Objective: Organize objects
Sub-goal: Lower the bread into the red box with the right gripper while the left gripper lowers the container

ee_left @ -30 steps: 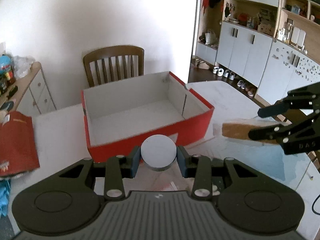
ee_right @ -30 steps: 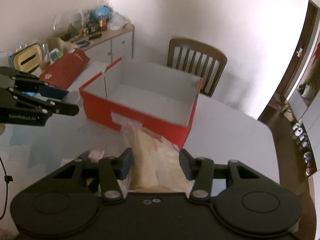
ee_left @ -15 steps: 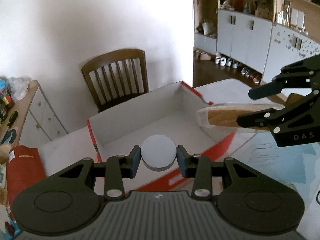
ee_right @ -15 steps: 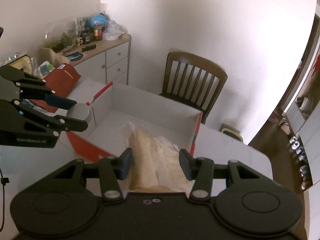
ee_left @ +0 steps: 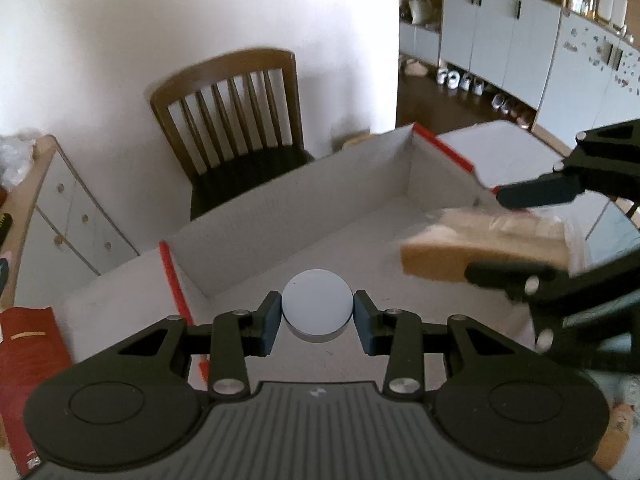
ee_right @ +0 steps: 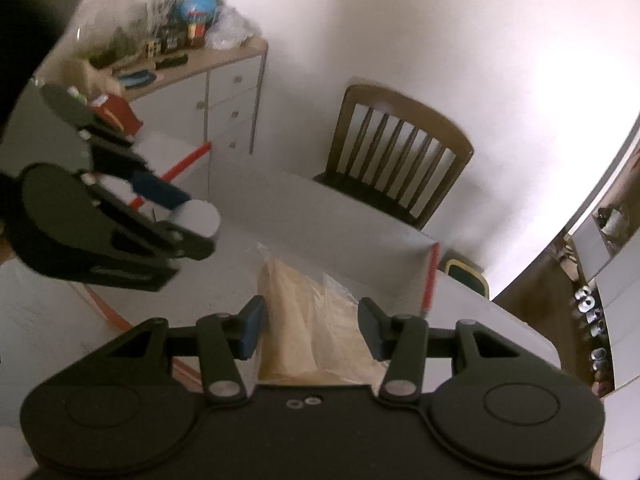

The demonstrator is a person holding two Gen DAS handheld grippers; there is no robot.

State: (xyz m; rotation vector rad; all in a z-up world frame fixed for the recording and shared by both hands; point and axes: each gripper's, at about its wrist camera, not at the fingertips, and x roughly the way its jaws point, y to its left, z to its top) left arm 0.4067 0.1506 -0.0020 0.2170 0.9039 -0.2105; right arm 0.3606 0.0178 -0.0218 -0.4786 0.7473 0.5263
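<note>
Over the open red box (ee_left: 360, 208) on the tabletop (ee_left: 120, 292): both grippers, each loaded. Left gripper (ee_left: 317, 320) with jaws clamped on a white puck (ee_left: 317, 308), blue pads pressing its two sides, puck held above the near-left part of the box's pale floor. Same puck (ee_right: 200, 218) seen from the right wrist view at the tip of the left gripper (ee_right: 176, 216), just inside the box's left wall. Right gripper (ee_right: 310, 324) with jaws partly apart, closed on a clear bag of tan bread (ee_right: 316, 320); bag reaching forward beyond the fingertips, above the box floor near the right side. From the left wrist view, bread (ee_left: 480, 248) pinched between the right gripper's (ee_left: 516, 236) two black fingers, poking in over the box's right wall. Blurred edges on bread and fingers. Behind the box, close to its far wall, a wooden chair (ee_left: 228, 120) against a white wall. Left of the box on the tabletop, a red packet (ee_left: 28, 344). Further left, a white drawer cabinet (ee_right: 224, 100) with clutter on top. Far right, white cupboards (ee_left: 500, 32) and shoes (ee_left: 460, 80) on the floor.
</note>
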